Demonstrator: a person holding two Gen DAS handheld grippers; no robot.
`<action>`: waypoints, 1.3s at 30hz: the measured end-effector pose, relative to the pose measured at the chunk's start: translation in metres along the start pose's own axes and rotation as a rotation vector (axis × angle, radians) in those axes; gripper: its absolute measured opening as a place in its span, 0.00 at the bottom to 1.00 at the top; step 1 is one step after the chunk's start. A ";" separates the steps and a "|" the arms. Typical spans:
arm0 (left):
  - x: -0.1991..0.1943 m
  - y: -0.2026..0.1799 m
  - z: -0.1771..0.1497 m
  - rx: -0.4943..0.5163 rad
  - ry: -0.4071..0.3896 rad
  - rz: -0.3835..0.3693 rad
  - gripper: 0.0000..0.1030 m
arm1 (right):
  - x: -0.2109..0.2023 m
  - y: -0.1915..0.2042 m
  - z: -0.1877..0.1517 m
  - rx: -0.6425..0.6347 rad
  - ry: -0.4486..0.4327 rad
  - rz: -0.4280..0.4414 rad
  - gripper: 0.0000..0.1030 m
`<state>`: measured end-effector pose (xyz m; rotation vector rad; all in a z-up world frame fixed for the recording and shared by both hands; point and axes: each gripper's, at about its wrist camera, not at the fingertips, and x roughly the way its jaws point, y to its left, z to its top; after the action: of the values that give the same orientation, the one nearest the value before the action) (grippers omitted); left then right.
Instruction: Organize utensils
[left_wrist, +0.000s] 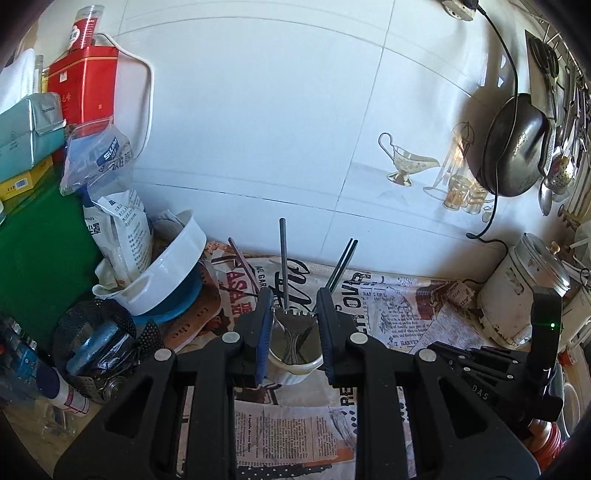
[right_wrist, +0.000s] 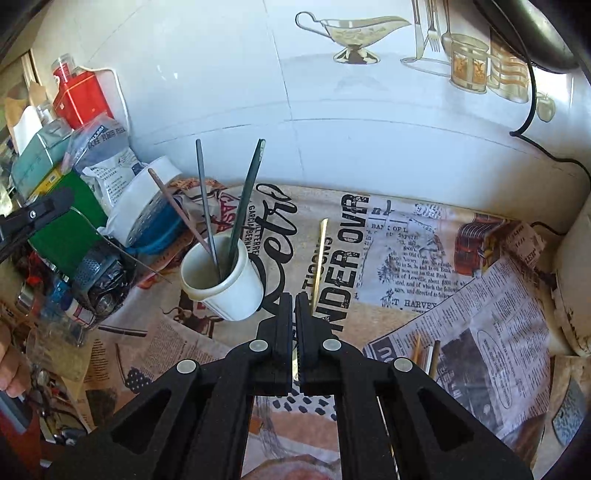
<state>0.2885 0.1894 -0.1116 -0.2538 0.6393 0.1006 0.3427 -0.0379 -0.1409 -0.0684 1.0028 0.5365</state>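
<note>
Where the counter (right_wrist: 406, 236) is covered in newspaper-print paper, big black letters read "UNDER OVER", with "BANK OF" and "T HARVEY" in smaller type in the right wrist view; the left wrist view catches only "OVER" and "T HARVEY". A white cup (right_wrist: 225, 284) stands on that paper holding dark chopsticks (right_wrist: 243, 199) and a thin brownish stick. From the left wrist, the left gripper (left_wrist: 293, 317) has its jaws clamped on a shiny metal utensil (left_wrist: 293, 332) above the cup (left_wrist: 295, 365); a bag (left_wrist: 107, 155) at the left reads "SULAN". The right gripper (right_wrist: 294, 306) has its jaws together on a pale bamboo chopstick (right_wrist: 320, 258), just right of the cup. Only the right wrist view shows more sticks (right_wrist: 430, 354) lying on the paper at lower right; only the left shows a dark wok (left_wrist: 517, 147) hanging on the tiled wall.
</note>
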 end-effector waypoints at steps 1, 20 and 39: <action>0.000 0.002 0.000 -0.002 0.001 0.004 0.22 | 0.003 0.000 -0.002 -0.010 0.020 -0.004 0.02; 0.033 0.017 -0.014 -0.006 0.089 0.055 0.22 | 0.135 -0.020 -0.047 0.074 0.282 -0.104 0.32; 0.036 0.014 -0.013 0.022 0.092 0.012 0.22 | 0.088 -0.016 -0.052 0.085 0.146 -0.115 0.27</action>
<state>0.3073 0.2005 -0.1462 -0.2346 0.7336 0.0942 0.3462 -0.0323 -0.2438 -0.0898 1.1552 0.3869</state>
